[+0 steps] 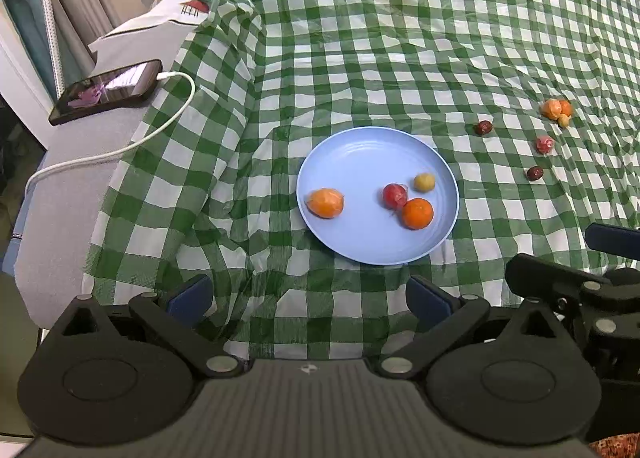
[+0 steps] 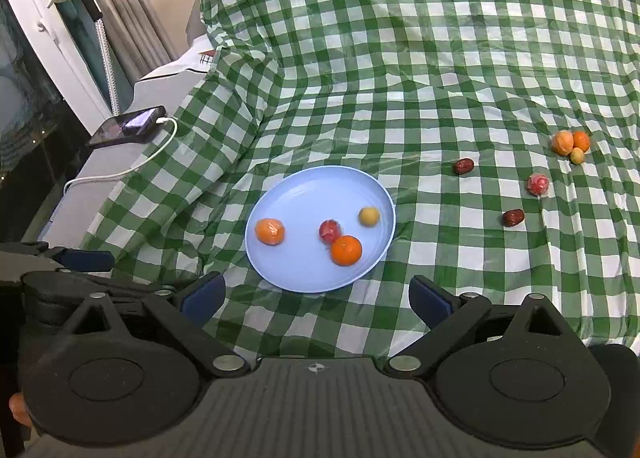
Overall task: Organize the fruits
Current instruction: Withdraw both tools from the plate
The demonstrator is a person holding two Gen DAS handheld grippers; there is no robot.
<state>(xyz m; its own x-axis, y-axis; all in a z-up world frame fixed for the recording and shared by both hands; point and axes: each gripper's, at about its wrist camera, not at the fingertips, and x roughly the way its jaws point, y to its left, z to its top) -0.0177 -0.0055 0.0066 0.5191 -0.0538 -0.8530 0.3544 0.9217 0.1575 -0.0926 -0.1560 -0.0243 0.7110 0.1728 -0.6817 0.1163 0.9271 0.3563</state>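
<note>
Fruit loose near cloth's right edge (image 2: 538, 184): small, light, round, film-wrapped, slippery; pinch across middle. Left gripper (image 1: 308, 298), right gripper (image 2: 316, 298) both spread wide, empty.

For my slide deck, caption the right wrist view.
Open right gripper above a blue plate holding four fruits, six more scattered on the green checked cloth.

Right gripper (image 1: 612, 242) cut off by frame edge
</note>
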